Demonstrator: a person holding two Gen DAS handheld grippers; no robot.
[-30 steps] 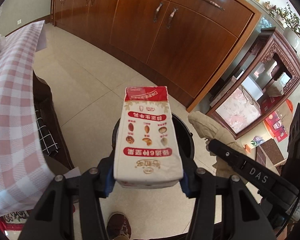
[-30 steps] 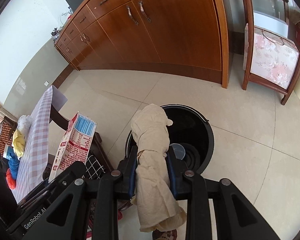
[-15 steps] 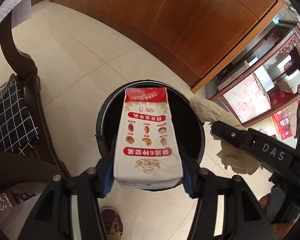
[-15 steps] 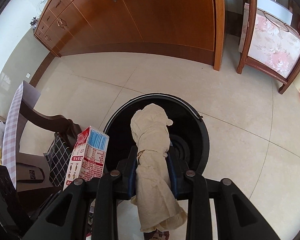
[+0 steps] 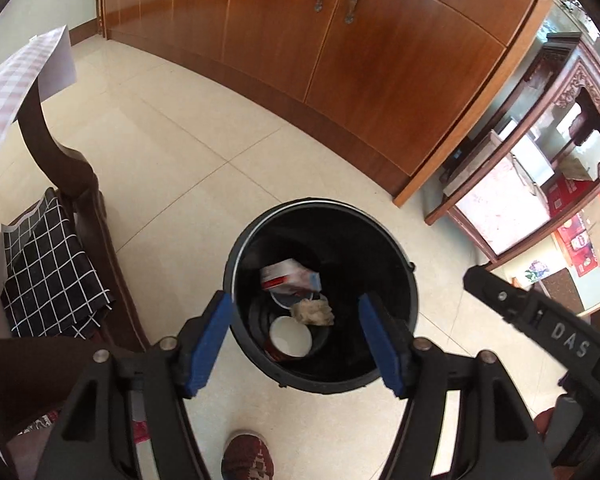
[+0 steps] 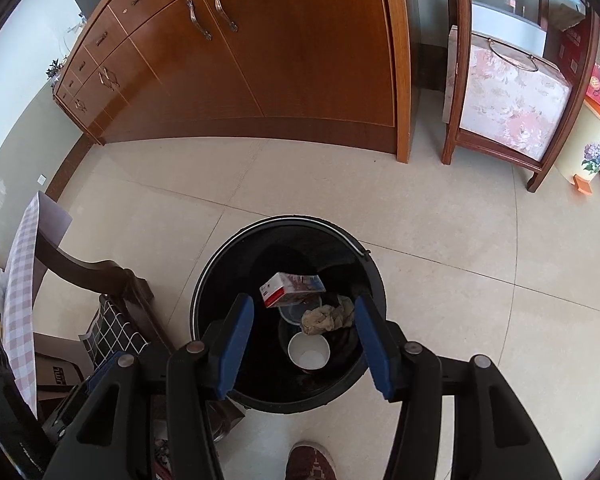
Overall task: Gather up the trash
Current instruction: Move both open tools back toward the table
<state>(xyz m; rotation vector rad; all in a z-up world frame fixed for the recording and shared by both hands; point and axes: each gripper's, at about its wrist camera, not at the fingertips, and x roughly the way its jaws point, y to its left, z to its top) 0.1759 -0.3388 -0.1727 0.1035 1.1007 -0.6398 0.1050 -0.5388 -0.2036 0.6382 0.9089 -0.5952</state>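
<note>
Left wrist view showed the left gripper (image 5: 296,338) above the bin (image 5: 400,364), its jaws opening and empty. The right gripper (image 6: 304,342) likewise was opening, empty. Carton (image 6: 290,289), rag (image 6: 326,319) and cup (image 6: 309,351) lay inside the bin.

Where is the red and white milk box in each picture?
Left wrist view: the milk box lies inside the black bin, near the far side of its bottom, just above the crumpled rag.
Right wrist view: the milk box lies in the bin, above the rag.
Shared landmark: the white paper cup in the bin.
</note>
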